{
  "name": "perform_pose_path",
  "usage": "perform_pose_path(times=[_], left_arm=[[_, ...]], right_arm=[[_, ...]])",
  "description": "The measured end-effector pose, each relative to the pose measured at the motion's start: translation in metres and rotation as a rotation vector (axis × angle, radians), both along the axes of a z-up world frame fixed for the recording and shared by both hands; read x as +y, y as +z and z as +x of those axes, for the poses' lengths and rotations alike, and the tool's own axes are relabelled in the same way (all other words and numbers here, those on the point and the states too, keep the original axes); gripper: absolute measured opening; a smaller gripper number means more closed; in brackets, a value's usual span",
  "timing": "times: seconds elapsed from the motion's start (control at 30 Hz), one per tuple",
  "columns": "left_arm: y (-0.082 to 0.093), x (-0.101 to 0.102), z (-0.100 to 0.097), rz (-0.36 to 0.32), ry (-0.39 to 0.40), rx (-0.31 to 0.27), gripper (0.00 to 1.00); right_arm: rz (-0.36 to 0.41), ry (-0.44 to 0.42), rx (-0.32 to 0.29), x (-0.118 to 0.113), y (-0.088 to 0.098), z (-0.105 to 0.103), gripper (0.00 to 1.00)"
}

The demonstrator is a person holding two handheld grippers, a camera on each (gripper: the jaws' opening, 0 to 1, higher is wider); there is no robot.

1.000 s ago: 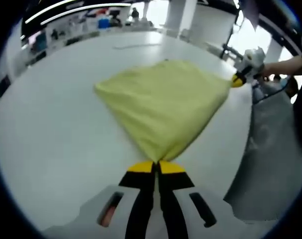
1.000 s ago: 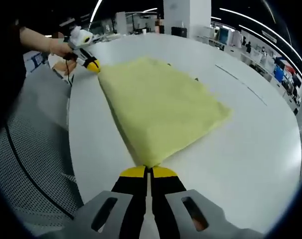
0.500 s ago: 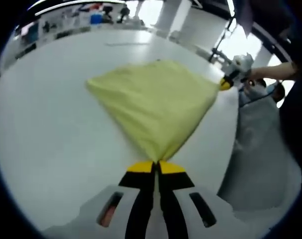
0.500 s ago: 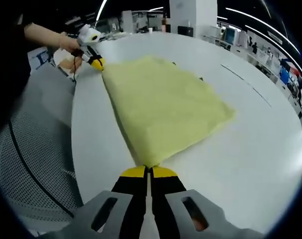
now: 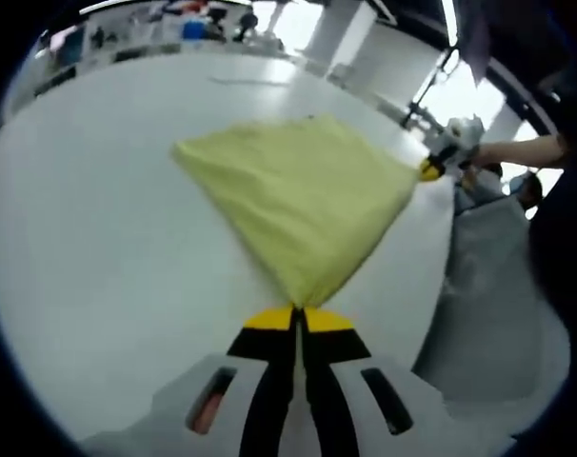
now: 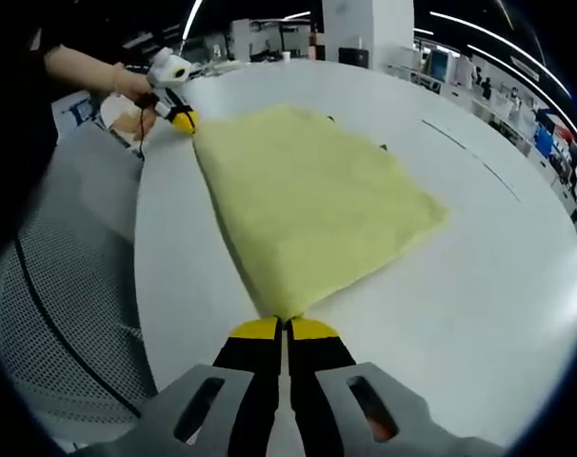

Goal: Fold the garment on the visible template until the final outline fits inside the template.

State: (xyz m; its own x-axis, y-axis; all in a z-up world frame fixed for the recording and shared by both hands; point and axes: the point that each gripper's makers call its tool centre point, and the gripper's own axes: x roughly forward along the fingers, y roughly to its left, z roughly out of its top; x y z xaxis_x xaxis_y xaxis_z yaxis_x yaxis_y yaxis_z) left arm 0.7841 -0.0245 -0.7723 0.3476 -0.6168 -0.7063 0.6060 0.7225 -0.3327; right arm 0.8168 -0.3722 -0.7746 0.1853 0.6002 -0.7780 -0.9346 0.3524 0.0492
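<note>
So both claws are clamped down on the yellow garment (image 5: 303,195) right now, each on 1 corner: the left claw (image 5: 297,319) has its jaws pinched together with a bunched point of fabric rising straight out from between the tips, and the right claw (image 6: 283,328) is doing the same on the neighbouring corner. The rest of the cloth fans out ahead of each claw and lies mostly flat on the white desk (image 5: 98,219), with the edge between the 2 grips looking fairly taut. From the right claw's camera the left one is far off at the upper left, tips at the far corner; from the left claw's camera the right one sits at the upper right the same way. Biggest risk I'd guess: the grips are only on the very tips of the corners, so a hard tug or uneven pull could let 1 corner slip out and the fold would go crooked. Also the held edge sits close to the desk's rim, near the grey mesh surface (image 6: 69,305) to the left of the right claw, so if it sags it could droop off the side. There's a thin dark line (image 6: 465,157) on the desk beyond the cloth, maybe the template, but I can't tell for sure, so overshooting it is possible.
</note>
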Motion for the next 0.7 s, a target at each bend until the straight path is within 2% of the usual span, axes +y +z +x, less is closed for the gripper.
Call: perform_pose_path(times=[0.7], left_arm=[[0.0020, 0.0004, 0.0014, -0.007, 0.033, 0.015, 0.00]], right_arm=[[0.017, -0.059, 0.014, -0.0019, -0.0032, 0.0011, 0.03]])
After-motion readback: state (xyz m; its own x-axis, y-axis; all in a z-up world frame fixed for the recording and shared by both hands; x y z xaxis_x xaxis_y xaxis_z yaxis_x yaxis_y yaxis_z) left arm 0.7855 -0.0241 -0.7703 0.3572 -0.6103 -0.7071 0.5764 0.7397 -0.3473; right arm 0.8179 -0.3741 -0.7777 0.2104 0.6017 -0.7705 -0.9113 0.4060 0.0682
